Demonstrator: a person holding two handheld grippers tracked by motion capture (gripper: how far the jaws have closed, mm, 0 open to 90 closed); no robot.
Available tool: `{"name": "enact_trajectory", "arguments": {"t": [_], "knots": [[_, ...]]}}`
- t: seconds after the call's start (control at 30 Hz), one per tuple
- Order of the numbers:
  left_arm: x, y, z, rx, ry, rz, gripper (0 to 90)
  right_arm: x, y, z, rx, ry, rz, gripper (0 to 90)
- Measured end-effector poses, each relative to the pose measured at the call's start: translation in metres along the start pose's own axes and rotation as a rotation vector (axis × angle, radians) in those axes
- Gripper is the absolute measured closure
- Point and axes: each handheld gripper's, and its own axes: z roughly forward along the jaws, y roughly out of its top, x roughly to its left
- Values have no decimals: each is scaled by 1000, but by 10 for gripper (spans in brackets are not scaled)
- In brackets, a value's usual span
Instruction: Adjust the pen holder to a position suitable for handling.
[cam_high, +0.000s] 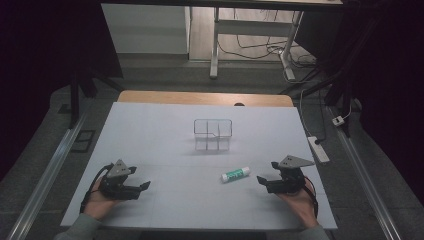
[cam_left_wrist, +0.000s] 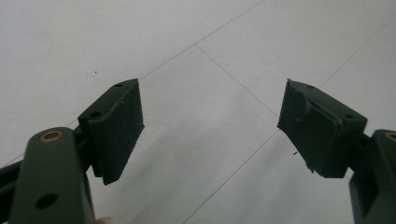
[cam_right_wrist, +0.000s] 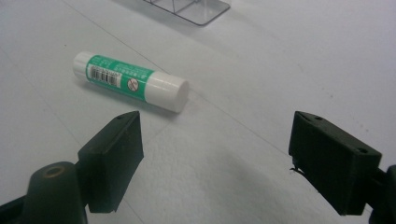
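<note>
Nearest the high camera are the person's two hands at the near edge of the table (cam_high: 150, 120), each holding a gripper. The left gripper (cam_high: 141, 188) rests at the near left with its jaws apart and nothing between them. The right gripper (cam_high: 267, 172) sits at the near right, jaws also spread wide and empty, pointed left toward the glue stick (cam_high: 235, 174).

The stick lies flat on the white sheet, just left of the right gripper and nearer than the clear organizer (cam_high: 213, 134), which stands mid-table, well apart from both grippers.

The step in hand looks like a reach for the stick with the right gripper. To do it well, I would turn the jaws so they straddle the round body across its width, near the middle, then come down low before closing, since a round stick can roll away from a one-sided push.

The right gripper view shows the stick (cam_right_wrist: 131, 81) up close: green label, barcode, white cap toward the right, lying ahead and left of the gap, with the organizer's base (cam_right_wrist: 201, 11) beyond. The left gripper (cam_left_wrist: 210, 121) view looks down on bare sheet between its jaws.
</note>
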Motion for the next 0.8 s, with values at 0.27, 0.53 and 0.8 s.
{"name": "enact_trajectory", "arguments": {"t": [0.27, 0.53, 0.8], "knots": [[0, 0, 1, 4, 1, 4, 215, 2, 11, 5, -6, 10, -1, 196], [0, 0, 1, 7, 1, 6, 214, 2, 25, 14, -16, 22, 8, 211], [-1, 0, 1, 9, 1, 8, 214, 0, 37, 21, -26, 29, 17, 232]]}}
